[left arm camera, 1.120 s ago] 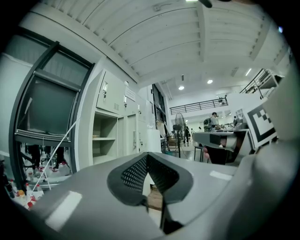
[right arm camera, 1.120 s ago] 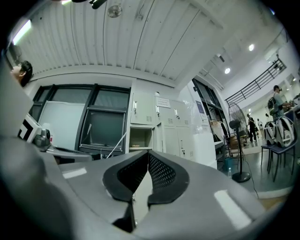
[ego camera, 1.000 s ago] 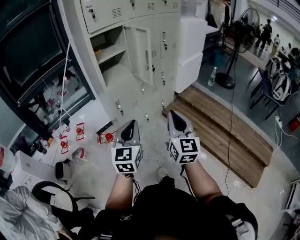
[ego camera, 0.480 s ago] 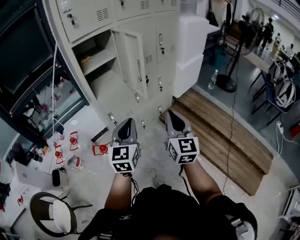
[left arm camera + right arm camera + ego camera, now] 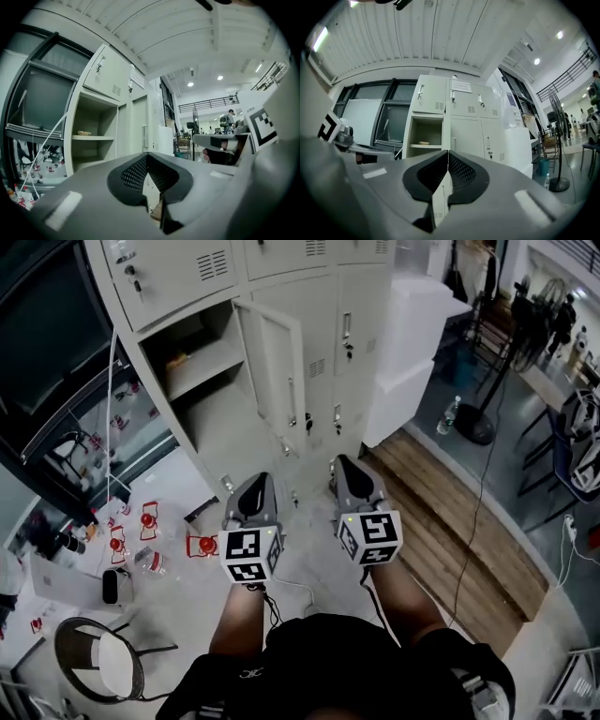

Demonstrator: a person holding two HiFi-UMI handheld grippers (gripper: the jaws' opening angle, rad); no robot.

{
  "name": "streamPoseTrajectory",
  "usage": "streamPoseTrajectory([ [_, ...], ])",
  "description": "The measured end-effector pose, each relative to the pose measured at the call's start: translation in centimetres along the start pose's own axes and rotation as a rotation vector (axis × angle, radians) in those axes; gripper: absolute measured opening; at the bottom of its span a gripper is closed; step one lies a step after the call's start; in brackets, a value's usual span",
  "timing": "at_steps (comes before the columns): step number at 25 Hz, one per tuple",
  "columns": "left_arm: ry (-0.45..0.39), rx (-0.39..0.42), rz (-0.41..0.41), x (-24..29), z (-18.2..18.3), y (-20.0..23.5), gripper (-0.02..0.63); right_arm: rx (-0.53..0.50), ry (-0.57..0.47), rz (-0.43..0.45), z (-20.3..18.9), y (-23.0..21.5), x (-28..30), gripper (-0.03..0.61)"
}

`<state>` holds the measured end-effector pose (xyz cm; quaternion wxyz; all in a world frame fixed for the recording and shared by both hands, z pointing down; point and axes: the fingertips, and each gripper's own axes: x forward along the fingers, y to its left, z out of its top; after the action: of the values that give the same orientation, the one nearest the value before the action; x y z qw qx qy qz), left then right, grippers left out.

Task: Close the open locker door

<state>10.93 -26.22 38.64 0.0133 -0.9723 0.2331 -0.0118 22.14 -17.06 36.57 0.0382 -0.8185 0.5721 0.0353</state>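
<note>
At twelve o'clock from the two tongs in the head view, well apart from them, the locker door (image 5: pixel 274 371) stands swung out from the locker bank (image 5: pixel 187 273). Its open compartment (image 5: pixel 192 362) is at about eleven o'clock.

Both arms reach forward side by side, roughly level, pointing at the lockers. The left tongs (image 5: pixel 260 486) are closed tip to tip with nothing in them, and the right tongs (image 5: pixel 345 470) are pressed together and empty as well.

My judgement is that this is the approach, with the door not yet touched. Closed tips should serve well as a blunt pusher. Place one pair on the door's far-side face near its free edge, away from the hinge. Then sweep it round toward ten o'clock in one steady arc, following through until it seats. Avoid the handle, where the tips could catch or slip.
</note>
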Motion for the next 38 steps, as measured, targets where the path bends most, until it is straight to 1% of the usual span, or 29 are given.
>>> streamPoseTrajectory([
  [4,0.014,-0.005,0.041,0.5,0.0,1.0,0.0,0.006,0.001,0.036,0.4,-0.3,2.1,0.012],
  [10,0.021,-0.024,0.13,0.1,-0.3,2.0,0.002,-0.021,-0.018,0.117,1.0,0.2,3.7,0.012],
  [14,0.015,-0.022,0.206,-0.1,0.1,1.7,0.0,-0.016,-0.023,0.177,1.1,-0.6,4.4,0.012],
  [19,0.01,-0.018,0.297,0.2,0.6,0.4,0.0,-0.003,-0.015,0.255,1.3,-2.3,5.1,0.012],
  [26,0.019,-0.005,0.385,0.5,0.8,-0.6,0.0,0.0,-0.02,0.361,1.4,-2.4,6.2,0.014],
  [28,0.021,-0.001,0.408,0.3,0.9,-0.5,0.0,0.014,-0.038,0.389,1.6,-2.2,6.4,0.015],
  [29,0.023,-0.001,0.419,0.1,0.9,-0.4,0.0,0.027,-0.06,0.403,1.9,-2.0,6.4,0.03],
  [30,0.024,-0.001,0.429,0.0,0.8,-0.3,0.0,0.039,-0.084,0.416,2.2,-1.9,6.5,0.07],
  [31,0.026,0.0,0.437,-0.1,0.8,-0.2,0.001,0.047,-0.102,0.43,2.5,-1.7,6.6,0.148],
  [32,0.027,0.001,0.445,-0.2,0.8,0.0,0.0,0.049,-0.11,0.446,2.6,-1.4,6.7,0.195],
  [33,0.027,0.001,0.452,-0.3,0.9,0.1,0.0,0.045,-0.108,0.463,2.6,-1.1,6.9,0.206],
  [38,0.027,0.002,0.484,-0.7,0.8,0.5,0.001,-0.002,-0.059,0.525,1.7,0.1,8.1,0.209],
])
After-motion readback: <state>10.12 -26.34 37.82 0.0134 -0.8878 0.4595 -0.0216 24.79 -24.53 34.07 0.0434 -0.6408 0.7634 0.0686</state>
